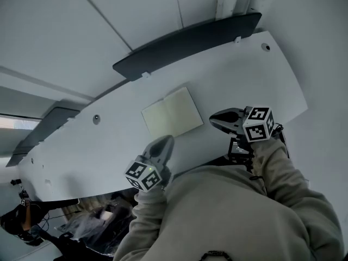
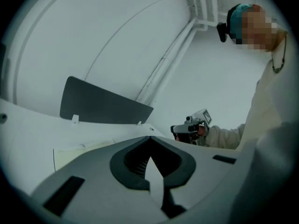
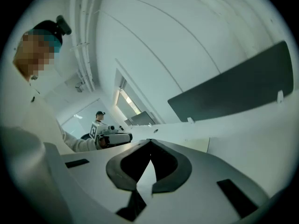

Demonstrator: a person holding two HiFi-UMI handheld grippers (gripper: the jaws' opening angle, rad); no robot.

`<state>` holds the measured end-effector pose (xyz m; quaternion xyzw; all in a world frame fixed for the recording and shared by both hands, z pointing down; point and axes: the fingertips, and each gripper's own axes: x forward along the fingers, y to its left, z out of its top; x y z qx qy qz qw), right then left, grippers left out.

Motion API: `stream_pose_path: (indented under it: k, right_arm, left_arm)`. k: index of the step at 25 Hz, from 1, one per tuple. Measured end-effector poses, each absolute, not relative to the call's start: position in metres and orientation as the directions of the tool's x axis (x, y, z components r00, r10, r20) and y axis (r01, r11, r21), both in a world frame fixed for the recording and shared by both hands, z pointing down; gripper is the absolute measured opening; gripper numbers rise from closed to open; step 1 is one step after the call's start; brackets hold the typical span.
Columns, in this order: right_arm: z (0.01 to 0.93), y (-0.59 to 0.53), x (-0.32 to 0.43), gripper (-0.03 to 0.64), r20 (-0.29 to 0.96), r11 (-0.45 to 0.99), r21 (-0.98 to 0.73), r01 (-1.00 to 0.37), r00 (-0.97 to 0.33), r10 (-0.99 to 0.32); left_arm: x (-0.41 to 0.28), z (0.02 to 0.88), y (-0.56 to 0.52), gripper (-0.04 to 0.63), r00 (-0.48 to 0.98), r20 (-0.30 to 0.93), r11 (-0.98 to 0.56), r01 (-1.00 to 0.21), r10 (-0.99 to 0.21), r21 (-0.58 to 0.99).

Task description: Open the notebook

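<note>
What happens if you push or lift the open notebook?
The notebook lies open and flat on the smooth white desk, so it would probably slide, not roll or tip. It looks thin, so likely light, and its pages may flop if lifted by one edge.

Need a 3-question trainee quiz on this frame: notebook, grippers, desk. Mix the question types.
1. True or false: the notebook lies open and flat on the table.
2. The right gripper is: A) shut on the notebook, B) shut with nothing between its jaws, C) wide open.
3. Short answer: what stands along the table's far edge?

Key: 1 true. 2 B. 3 a dark panel.
</note>
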<state>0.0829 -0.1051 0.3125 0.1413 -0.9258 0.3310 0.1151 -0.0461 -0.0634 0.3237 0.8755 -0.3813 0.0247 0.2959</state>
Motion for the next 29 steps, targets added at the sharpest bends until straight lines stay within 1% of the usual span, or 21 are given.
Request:
stream_pose_path:
  k: [3, 5, 8, 13, 29]
  right_arm:
    - [0.267, -0.104, 0.084, 0.021, 0.268, 0.829, -0.45, -0.332, -0.936, -0.23]
    - [0.241, -0.104, 0.085, 0.021, 0.232, 0.874, -0.356, -0.331, -0.937, -0.261]
    - [0.223, -0.107, 0.089, 0.021, 0.216, 0.897, -0.29, -0.334, -0.936, -0.279]
    - [0.214, -0.111, 0.089, 0.021, 0.209, 0.897, -0.273, -0.349, -0.931, -0.298]
    - [0.219, -0.103, 0.09, 0.02, 0.222, 0.903, -0.291, -0.316, -0.941, -0.257]
  left_arm:
    - [-0.035, 0.295, -0.073, 0.0, 0.728, 0.257, -0.611, -0.678, -0.635, 0.409]
    - [-0.029, 0.273, -0.081, 0.0, 0.736, 0.222, -0.644, -0.67, -0.639, 0.369]
    - [-0.021, 0.251, -0.091, 0.0, 0.737, 0.19, -0.67, -0.672, -0.649, 0.317]
    - [-0.021, 0.238, -0.093, 0.0, 0.737, 0.169, -0.681, -0.672, -0.655, 0.292]
    - [-0.02, 0.243, -0.083, 0.0, 0.73, 0.182, -0.672, -0.68, -0.659, 0.294]
